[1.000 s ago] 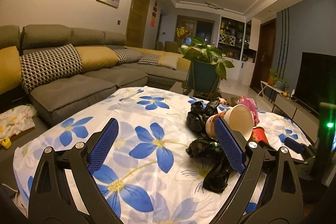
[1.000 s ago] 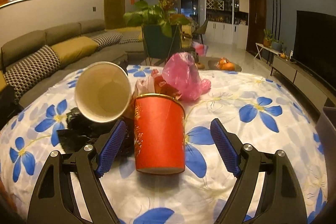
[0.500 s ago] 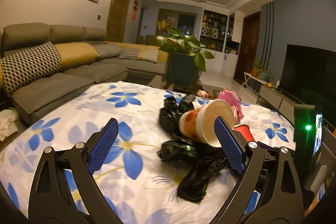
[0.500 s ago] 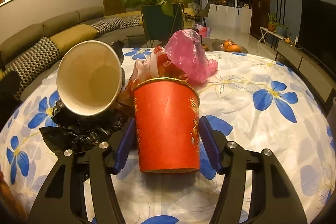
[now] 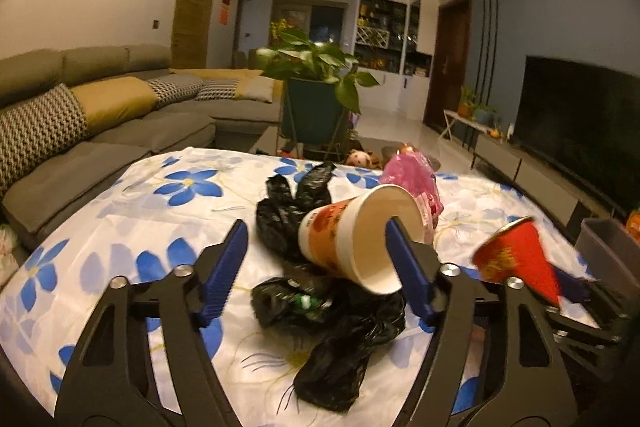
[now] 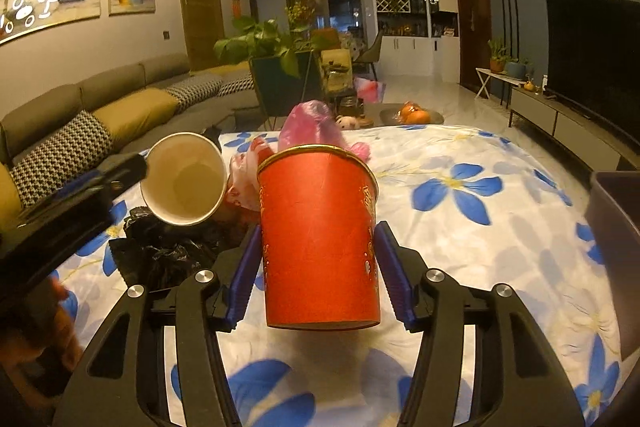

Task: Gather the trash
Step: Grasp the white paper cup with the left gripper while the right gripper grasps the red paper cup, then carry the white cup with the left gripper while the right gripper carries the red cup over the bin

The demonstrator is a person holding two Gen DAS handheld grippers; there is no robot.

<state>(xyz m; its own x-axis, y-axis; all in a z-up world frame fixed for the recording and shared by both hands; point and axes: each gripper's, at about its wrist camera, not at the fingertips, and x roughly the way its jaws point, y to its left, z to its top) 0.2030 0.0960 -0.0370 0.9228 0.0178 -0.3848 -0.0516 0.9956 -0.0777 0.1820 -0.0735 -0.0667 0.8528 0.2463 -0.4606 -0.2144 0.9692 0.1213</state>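
The right tool (image 6: 316,267) is clenched on the red paper cup (image 6: 318,235), a blue pad pressed to each side wall at about mid-height, the cup upright and apparently lifted just clear of the flowered bench cover (image 6: 472,227). The left tool (image 5: 316,267) stands released, fingers spread wide above the crumpled black plastic bags (image 5: 328,331). At its 1 o'clock a white-and-orange paper cup (image 5: 356,235) lies tipped on the bags, mouth toward the camera; a pink plastic bag (image 5: 416,175) sits farther off at 1 o'clock. A grey bin (image 6: 616,259) shows at 3 o'clock of the right tool. These cups look light and thin-walled, so they would likely buckle under a hard squeeze; the stiffer rim or base is the safer hold. The bags are limp, best pinched at a bunched fold.
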